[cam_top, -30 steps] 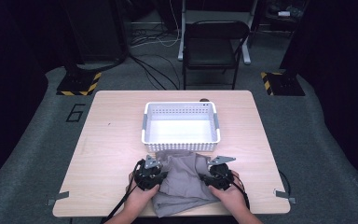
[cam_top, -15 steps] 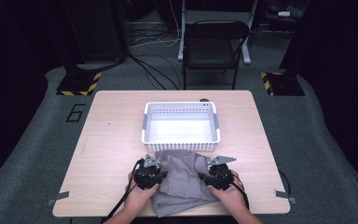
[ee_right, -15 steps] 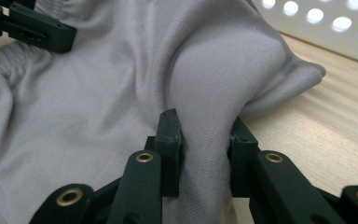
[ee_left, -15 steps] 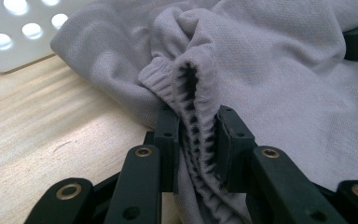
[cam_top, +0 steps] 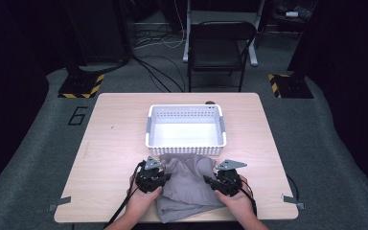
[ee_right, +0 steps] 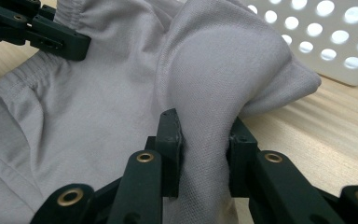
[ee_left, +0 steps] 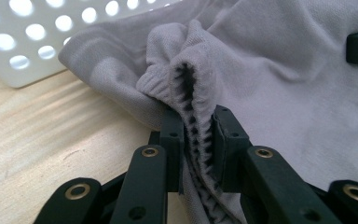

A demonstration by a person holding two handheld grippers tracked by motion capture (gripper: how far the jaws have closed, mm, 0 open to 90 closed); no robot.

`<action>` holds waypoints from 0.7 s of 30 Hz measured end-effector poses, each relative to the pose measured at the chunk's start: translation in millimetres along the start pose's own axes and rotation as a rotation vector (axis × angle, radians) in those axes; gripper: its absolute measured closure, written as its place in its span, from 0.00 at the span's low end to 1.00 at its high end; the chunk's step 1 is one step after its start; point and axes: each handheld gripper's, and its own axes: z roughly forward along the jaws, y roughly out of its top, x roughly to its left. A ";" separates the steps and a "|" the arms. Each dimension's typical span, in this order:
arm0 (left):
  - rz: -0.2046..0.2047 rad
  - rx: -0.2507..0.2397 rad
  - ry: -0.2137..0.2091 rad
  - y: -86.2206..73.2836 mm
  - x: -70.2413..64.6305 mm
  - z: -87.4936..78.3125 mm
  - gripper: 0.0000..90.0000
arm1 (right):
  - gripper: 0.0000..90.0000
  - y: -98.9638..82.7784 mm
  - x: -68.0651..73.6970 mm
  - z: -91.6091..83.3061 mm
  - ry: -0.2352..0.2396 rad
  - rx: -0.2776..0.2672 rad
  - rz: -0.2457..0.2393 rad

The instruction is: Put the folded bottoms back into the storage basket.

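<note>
Crumpled grey garment (cam_top: 189, 184) with elastic waistband on table's near edge, just beside white basket (cam_top: 185, 131).

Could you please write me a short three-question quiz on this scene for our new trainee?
1. True or false: the white basket already has the grey garment inside it.
2. Which part of the garment does the left hand-held gripper pinch? A) a gathered elastic edge B) a button C) a zip
3. Fill in: the right hand-held gripper is shut on a fold of ____ cloth.

Key: 1 false, the garment lies on the table in front of the basket, whose inside looks bare. 2 A. 3 grey.
</note>
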 end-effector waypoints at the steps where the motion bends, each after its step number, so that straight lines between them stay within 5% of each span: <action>1: -0.009 -0.003 -0.001 0.4 -1.0 -0.9 0.85 | 0.80 0.2 0.5 -0.8 -0.004 0.000 0.001; 6: 0.015 -0.016 -0.005 3.8 -2.7 -6.0 0.86 | 0.80 1.9 3.7 -5.3 -0.001 -0.016 -0.001; 21: -0.006 -0.068 -0.021 12.6 -1.9 -23.1 0.86 | 0.79 6.0 3.7 -17.2 0.007 -0.050 0.058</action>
